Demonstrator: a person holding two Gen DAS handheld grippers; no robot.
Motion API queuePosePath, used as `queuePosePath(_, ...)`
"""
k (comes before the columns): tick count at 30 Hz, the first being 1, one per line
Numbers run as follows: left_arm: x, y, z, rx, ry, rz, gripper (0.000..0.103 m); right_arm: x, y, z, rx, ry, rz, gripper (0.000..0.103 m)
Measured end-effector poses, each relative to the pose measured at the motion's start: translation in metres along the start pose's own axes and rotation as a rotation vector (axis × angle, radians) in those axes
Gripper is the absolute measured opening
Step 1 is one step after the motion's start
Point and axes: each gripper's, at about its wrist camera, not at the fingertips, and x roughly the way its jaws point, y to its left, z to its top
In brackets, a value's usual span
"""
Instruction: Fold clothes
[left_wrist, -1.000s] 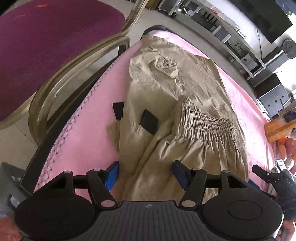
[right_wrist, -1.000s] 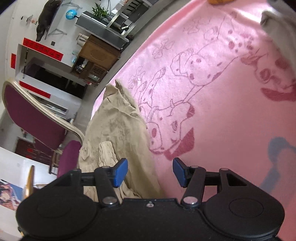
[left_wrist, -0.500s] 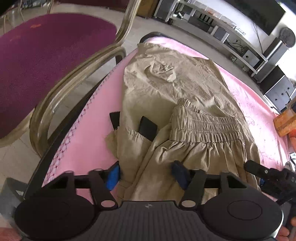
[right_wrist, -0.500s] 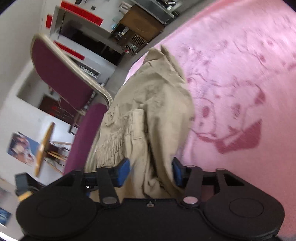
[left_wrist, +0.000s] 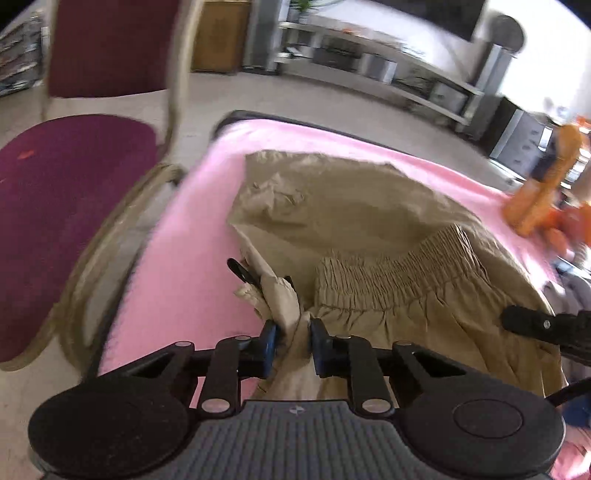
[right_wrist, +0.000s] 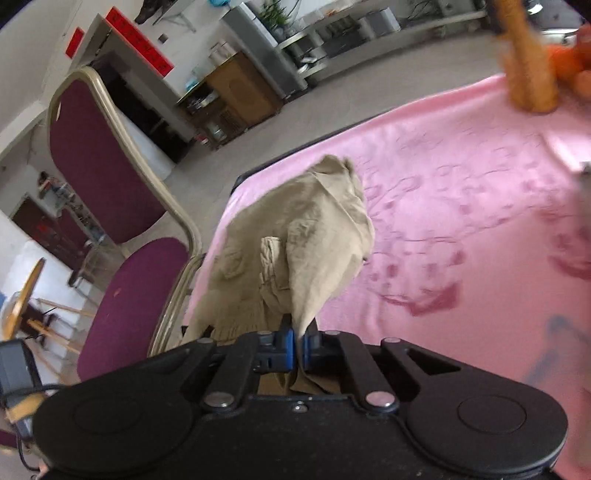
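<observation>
- The khaki garment lies on the pink blanket over the tabletop, its near edge lifted.
- Left claw is closing with a bunched fold of cloth between its blue pads; right claw is pinched nearly shut on another corner.
- To fold well, I'd raise both corners evenly — fabric taut between them — and carry the edge toward the far hem.
- Keep clear of the chair and the orange toy.
</observation>
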Motion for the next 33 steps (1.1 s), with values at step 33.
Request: queuePosePath(33,0.066,-0.115,-0.012,0.388,0.063,-0.131,0.020,0.019,-0.088,0.068,-0.014,-0.053,-0.131,0.019)
